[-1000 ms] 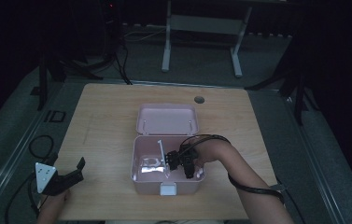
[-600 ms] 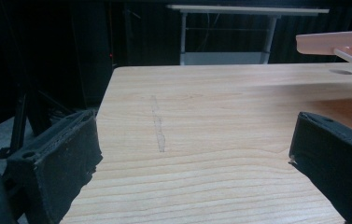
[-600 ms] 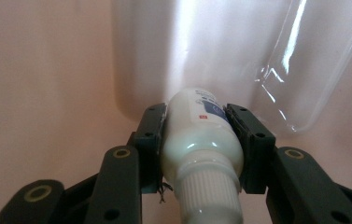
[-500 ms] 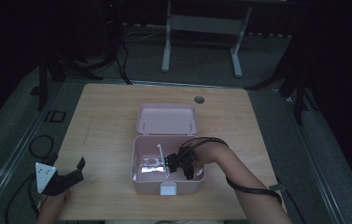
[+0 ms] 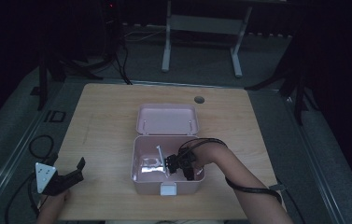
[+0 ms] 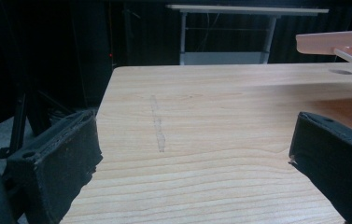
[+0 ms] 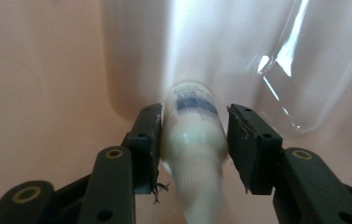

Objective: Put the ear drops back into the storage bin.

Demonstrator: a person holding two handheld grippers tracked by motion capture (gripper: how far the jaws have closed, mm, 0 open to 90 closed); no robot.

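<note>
Where the high view shows the right claw (image 5: pixel 176 165) inside a pink box (image 5: pixel 141 175), its own view shows a white tube (image 7: pixel 194 140) between jaws just opening, a gap at one pad; left claw (image 5: pixel 73 175) wide, empty, on the table (image 5: pixel 108 116).

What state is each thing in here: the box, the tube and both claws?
Pink box: open, lid swung back behind it.
White tube: inside the box, between the right claw's jaws, blurred.
Right claw: jaws have just been opening, with a slight gap at one pad; tube no longer clamped.
Left claw: open, empty, low over the table.
</note>
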